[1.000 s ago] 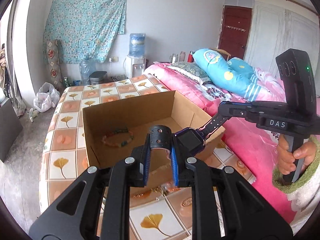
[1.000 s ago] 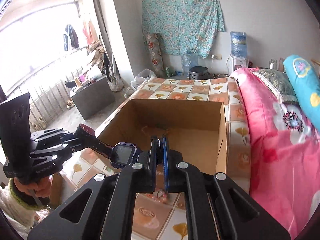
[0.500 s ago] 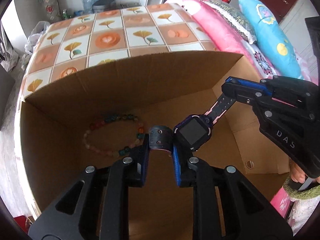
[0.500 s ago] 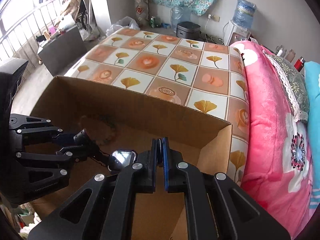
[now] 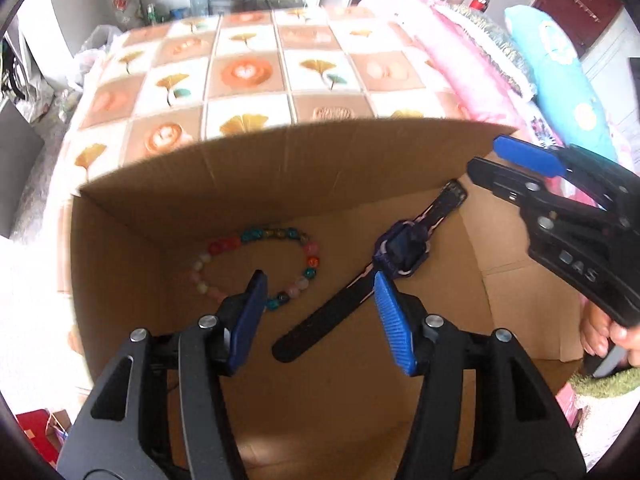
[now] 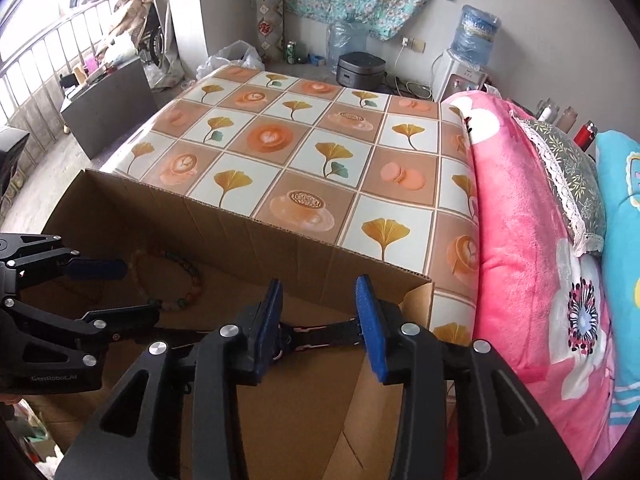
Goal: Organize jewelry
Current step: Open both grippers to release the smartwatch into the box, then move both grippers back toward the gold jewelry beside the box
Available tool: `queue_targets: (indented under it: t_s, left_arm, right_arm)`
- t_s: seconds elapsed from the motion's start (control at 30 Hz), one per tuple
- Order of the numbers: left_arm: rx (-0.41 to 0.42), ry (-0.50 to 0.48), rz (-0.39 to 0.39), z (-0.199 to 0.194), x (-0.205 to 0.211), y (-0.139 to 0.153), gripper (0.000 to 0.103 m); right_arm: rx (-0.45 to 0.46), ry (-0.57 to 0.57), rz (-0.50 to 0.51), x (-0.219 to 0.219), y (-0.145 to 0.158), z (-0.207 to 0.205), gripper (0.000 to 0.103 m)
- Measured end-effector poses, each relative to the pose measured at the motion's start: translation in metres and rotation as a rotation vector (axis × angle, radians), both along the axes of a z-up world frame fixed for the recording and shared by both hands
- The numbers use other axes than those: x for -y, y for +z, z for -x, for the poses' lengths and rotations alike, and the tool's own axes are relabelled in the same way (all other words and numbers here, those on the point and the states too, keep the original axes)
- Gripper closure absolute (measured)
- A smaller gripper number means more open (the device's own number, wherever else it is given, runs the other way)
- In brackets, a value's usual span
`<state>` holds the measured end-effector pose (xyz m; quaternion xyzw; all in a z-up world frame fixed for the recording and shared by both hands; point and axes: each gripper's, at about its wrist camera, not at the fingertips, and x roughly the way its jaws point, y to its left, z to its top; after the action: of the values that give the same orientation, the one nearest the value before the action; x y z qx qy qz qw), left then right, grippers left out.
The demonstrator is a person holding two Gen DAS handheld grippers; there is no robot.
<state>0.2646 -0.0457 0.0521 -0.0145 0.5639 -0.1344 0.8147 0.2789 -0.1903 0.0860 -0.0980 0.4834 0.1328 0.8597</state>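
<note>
Left gripper (image 5: 316,316) is spread wide now, and so is the right gripper (image 6: 318,320) — half a second ago both were pinching the watch (image 5: 384,264) by its strap ends. It's released, lying flat on the floor of the cardboard box (image 5: 280,160), just right of the beaded bracelet (image 5: 256,268). That's a second piece stowed, I'd say — time to fetch the next.

The left wrist view looks steeply down into the cardboard box (image 5: 360,168) from close above its near edge, facing its far wall and the worktop (image 5: 248,80) beyond. The right wrist view sits near the box's right side, angled less steeply. Both share the box floor, watch (image 5: 396,254) and bracelet (image 5: 256,264).
</note>
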Motion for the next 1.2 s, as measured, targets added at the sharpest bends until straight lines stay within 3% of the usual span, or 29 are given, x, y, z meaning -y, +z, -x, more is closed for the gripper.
queue_targets:
  t_s: [0.3, 0.5, 0.57, 0.6, 0.67, 0.73, 0.87, 1.07, 1.2]
  left_arm:
    - [0.234, -0.047, 0.035, 0.074, -0.017, 0.074, 0.038]
    - [0.371, -0.054, 0.108, 0.152, -0.052, 0.108, 0.027]
    - [0.420, -0.040, 0.124, 0.183, -0.065, 0.109, 0.022]
    - [0.440, -0.027, 0.128, 0.198, -0.071, 0.106, 0.020]
    - [0.455, 0.002, 0.123, 0.219, -0.081, 0.092, 0.019]
    - [0.427, 0.038, 0.100, 0.231, -0.086, 0.069, 0.019]
    - [0.344, 0.103, 0.064, 0.229, -0.088, 0.022, 0.019]
    - [0.325, 0.136, -0.003, 0.200, -0.086, -0.009, 0.019]
    - [0.352, 0.141, -0.004, 0.186, -0.089, -0.006, 0.017]
  right_arm:
    - [0.110, -0.032, -0.108, 0.020, 0.058, 0.037, 0.064]
    - [0.238, -0.045, -0.237, 0.048, 0.109, 0.111, 0.039]
    - [0.271, -0.071, -0.261, 0.057, 0.118, 0.145, 0.020]
    - [0.276, -0.075, -0.273, 0.059, 0.119, 0.161, 0.015]
    - [0.275, -0.076, -0.281, 0.060, 0.112, 0.195, 0.007]
    - [0.248, -0.081, -0.246, 0.054, 0.095, 0.221, 0.007]
    - [0.111, -0.061, -0.228, 0.036, 0.044, 0.243, 0.007]
    - [-0.110, -0.079, -0.350, 0.020, -0.020, 0.213, 0.007]
    - [-0.095, -0.135, -0.382, 0.022, -0.023, 0.186, 0.008]
